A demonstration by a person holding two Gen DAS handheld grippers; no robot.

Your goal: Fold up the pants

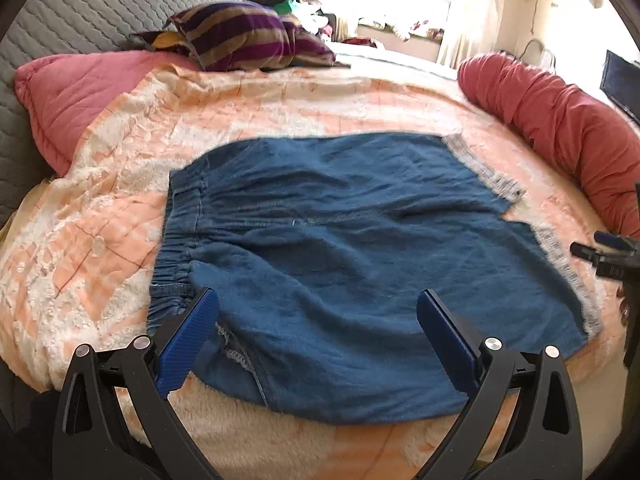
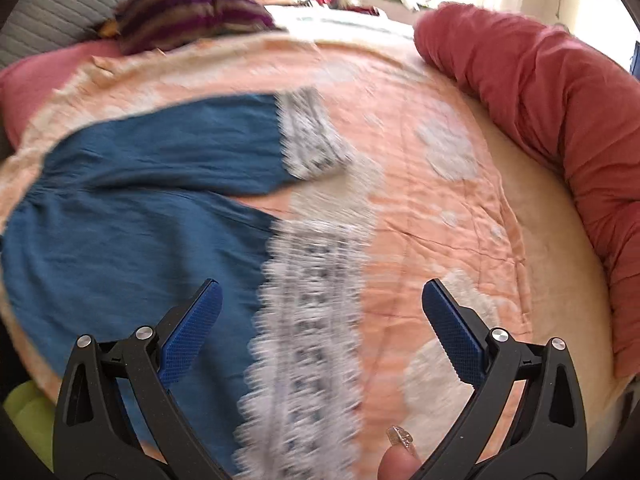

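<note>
Blue pants (image 1: 340,248) lie spread flat on the peach bedspread (image 1: 100,220), elastic waistband (image 1: 176,240) to the left and white lace-trimmed leg hems (image 1: 480,168) to the right. My left gripper (image 1: 318,312) hovers open over the near edge of the pants, holding nothing. In the right wrist view the blue pants (image 2: 132,208) fill the left side, with the two lace hems (image 2: 308,320) in the middle. My right gripper (image 2: 320,300) stands open above the nearer lace hem, empty. The right gripper's tip (image 1: 596,256) shows at the right edge of the left wrist view.
A long red bolster (image 1: 560,128) lines the bed's right side. A pink pillow (image 1: 68,92) and striped purple cushions (image 1: 248,36) lie at the back left by a grey quilted headboard (image 1: 80,4). A fingertip (image 2: 396,464) shows at the bottom. Bare bedspread (image 2: 440,220) lies right of the hems.
</note>
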